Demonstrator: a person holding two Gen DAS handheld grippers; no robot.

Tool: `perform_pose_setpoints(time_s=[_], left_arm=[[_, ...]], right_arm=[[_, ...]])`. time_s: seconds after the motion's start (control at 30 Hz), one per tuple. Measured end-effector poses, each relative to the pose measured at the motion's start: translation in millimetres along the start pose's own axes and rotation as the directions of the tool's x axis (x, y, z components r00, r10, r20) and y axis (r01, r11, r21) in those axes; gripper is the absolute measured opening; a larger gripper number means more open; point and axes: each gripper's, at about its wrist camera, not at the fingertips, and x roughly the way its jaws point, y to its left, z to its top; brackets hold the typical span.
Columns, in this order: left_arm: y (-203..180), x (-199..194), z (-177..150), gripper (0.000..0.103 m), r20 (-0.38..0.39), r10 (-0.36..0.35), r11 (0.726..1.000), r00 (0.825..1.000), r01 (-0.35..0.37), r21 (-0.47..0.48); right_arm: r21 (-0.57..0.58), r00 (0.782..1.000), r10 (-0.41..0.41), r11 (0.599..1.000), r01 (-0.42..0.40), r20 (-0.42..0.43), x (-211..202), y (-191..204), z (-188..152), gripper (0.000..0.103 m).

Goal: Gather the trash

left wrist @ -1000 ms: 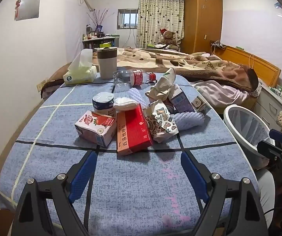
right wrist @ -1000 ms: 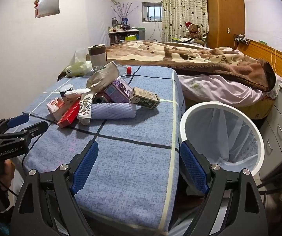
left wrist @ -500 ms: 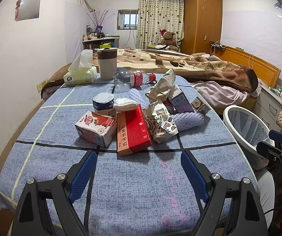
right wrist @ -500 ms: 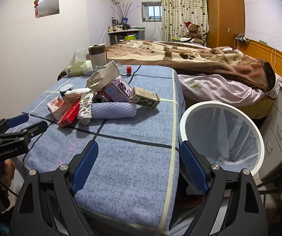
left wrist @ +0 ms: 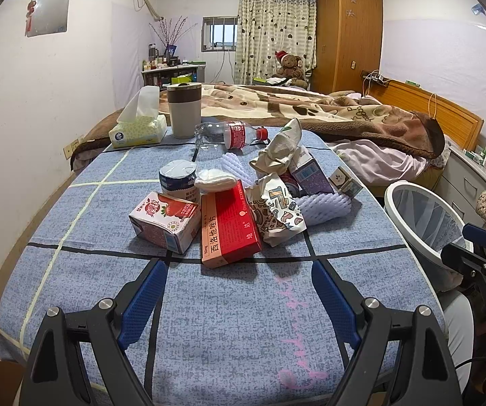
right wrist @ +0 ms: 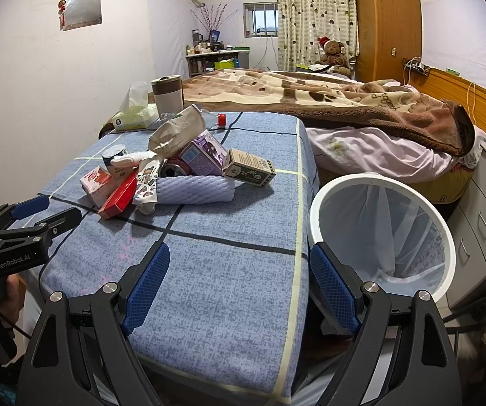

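A heap of trash lies mid-table on the blue cloth: a strawberry milk carton [left wrist: 165, 220], a red box [left wrist: 229, 221], a patterned paper bag [left wrist: 276, 208], a purple foam sleeve [right wrist: 195, 187], a purple carton [right wrist: 204, 154], a green box [right wrist: 249, 167], a crumpled paper bag [left wrist: 281, 150] and a plastic bottle [left wrist: 229, 135]. My left gripper [left wrist: 237, 291] is open, empty, just short of the red box. My right gripper [right wrist: 239, 279] is open and empty over the table's near right corner, beside the white bin [right wrist: 381, 233].
At the table's far end stand a tissue box [left wrist: 138, 130] and a grey cup [left wrist: 184, 110]. Behind is a bed with a brown blanket [left wrist: 327, 111]; drawers [right wrist: 483, 223] flank the bin on the right. A white wall runs along the left.
Almost nothing has shifted; the left view has drifted very slightly, and both grippers stay open and empty.
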Motion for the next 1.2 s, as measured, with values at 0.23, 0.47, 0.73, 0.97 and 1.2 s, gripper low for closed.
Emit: perform_pose_setpoints(time_s=[0.23, 0.47, 0.73, 0.97, 1.2], left_arm=[[0.0, -0.7, 0.2, 0.087, 0.001, 0.000, 1.000, 1.000, 0.000, -0.001], [-0.1, -1.3, 0.0, 0.087, 0.001, 0.000, 1.000, 1.000, 0.000, 0.000], [0.0, -2.4, 0.2, 0.087, 0.002, 0.000, 1.000, 1.000, 0.000, 0.000], [-0.3, -1.3, -0.5, 0.087, 0.002, 0.001, 1.000, 1.000, -0.001, 0.000], [-0.8, -2.9, -0.1, 0.087, 0.002, -0.001, 1.000, 1.000, 0.001, 0.001]], right_arm=[[0.002, 1.000, 0.000, 1.000, 0.000, -0.001, 0.5, -0.8, -0.5, 0.087], [0.002, 1.000, 0.001, 1.000, -0.001, -0.002, 0.6, -0.9, -0.6, 0.087], [0.003, 1.000, 0.001, 1.000, -0.001, -0.004, 0.8, -0.5, -0.6, 0.087], [0.003, 1.000, 0.001, 1.000, -0.001, -0.003, 1.3, -0.8, -1.3, 0.087], [0.003, 1.000, 0.001, 1.000, -0.001, -0.004, 1.8, -0.7, -0.9, 0.087]])
